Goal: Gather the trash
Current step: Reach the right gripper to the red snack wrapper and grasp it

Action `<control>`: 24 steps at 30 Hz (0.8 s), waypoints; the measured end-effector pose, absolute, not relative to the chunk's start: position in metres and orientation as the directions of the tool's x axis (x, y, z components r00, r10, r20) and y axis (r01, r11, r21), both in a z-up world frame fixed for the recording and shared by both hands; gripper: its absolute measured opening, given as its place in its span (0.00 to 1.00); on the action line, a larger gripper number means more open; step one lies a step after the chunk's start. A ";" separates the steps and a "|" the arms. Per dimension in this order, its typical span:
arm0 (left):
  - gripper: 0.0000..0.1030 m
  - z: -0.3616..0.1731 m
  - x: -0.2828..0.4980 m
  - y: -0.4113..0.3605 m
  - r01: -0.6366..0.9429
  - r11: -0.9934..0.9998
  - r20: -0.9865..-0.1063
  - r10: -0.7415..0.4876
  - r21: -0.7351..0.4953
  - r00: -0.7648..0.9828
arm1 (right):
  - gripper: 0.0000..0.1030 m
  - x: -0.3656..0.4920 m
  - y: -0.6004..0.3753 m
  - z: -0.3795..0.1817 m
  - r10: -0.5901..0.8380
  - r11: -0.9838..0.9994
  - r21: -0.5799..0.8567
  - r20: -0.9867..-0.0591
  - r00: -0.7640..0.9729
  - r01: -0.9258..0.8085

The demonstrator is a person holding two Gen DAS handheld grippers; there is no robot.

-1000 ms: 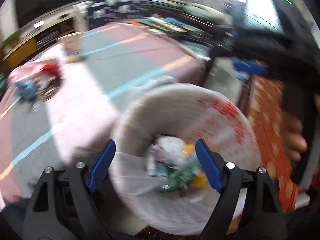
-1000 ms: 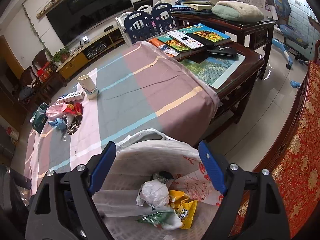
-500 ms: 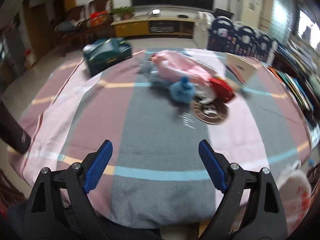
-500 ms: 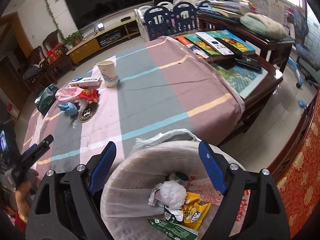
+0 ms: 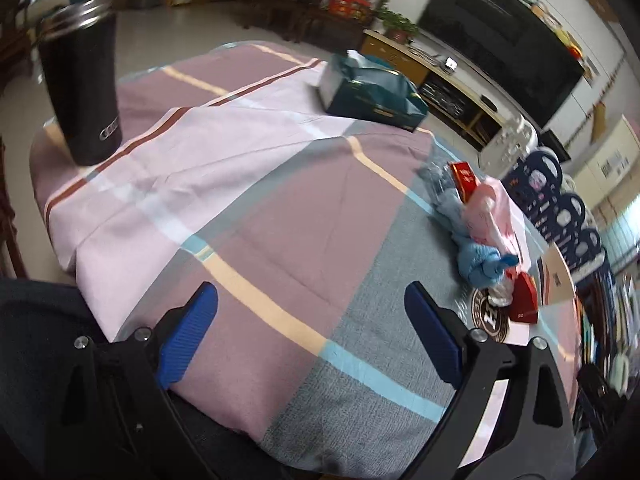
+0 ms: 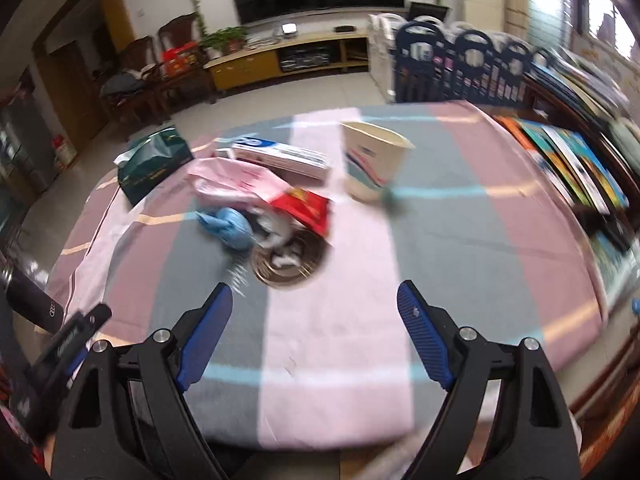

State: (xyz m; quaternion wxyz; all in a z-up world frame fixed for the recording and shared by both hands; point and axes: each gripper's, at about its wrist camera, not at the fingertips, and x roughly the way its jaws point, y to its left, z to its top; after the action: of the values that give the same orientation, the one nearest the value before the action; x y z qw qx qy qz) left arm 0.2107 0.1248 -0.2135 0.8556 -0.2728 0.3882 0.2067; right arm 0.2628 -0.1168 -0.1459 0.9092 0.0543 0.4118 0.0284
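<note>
Striped tablecloth [image 6: 352, 320] carries the trash heap [image 6: 264, 208] at eleven o'clock of the right gripper [image 6: 314, 334], whose jaws gape empty; paper cup [image 6: 374, 166] stands beyond at one. Left gripper [image 5: 310, 336], empty, is spreading wider. Best approach low, pinching one wrapper.

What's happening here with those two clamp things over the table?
A person holds a gripper in each hand above a cloth-covered table, clearing trash. Neither holds anything: the left gripper has its jaws opening, and the right gripper has its jaws apart. Both face a litter pile: a pink bag, a blue glove and a red wrapper, beside a paper cup.
</note>
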 end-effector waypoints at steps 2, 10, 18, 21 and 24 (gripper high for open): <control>0.92 -0.215 0.210 0.127 -0.574 0.751 -0.775 0.135 -0.326 0.618 | 0.80 0.293 -0.093 -0.146 0.095 0.995 0.072 -0.748 0.657 -0.063; 0.93 -0.215 0.215 0.116 -0.542 0.782 -0.779 0.120 -0.308 0.616 | 0.80 0.429 -0.049 -0.164 0.031 0.998 -0.004 -0.792 0.610 -0.056; 0.93 -0.221 0.215 0.126 -0.580 0.732 -0.786 0.098 -0.359 0.610 | 0.80 0.424 -0.042 -0.209 0.339 0.941 0.300 -0.852 0.398 -0.158; 0.93 -0.219 0.213 0.125 -0.578 0.732 -0.782 0.099 -0.362 0.616 | 0.80 0.393 -0.035 -0.194 0.517 0.854 0.446 -0.784 0.344 -0.267; 0.93 -0.220 0.210 0.128 -0.589 0.718 -0.780 0.102 -0.372 0.617 | 0.80 0.371 -0.047 -0.171 0.598 0.801 0.516 -0.716 0.361 -0.304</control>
State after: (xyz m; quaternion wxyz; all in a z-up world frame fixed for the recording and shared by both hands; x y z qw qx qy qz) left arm 0.2102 0.1276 -0.2198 0.8422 -0.3149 0.3866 0.2050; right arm 0.3707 -0.0467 -0.1711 0.8113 0.1490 0.4922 0.2781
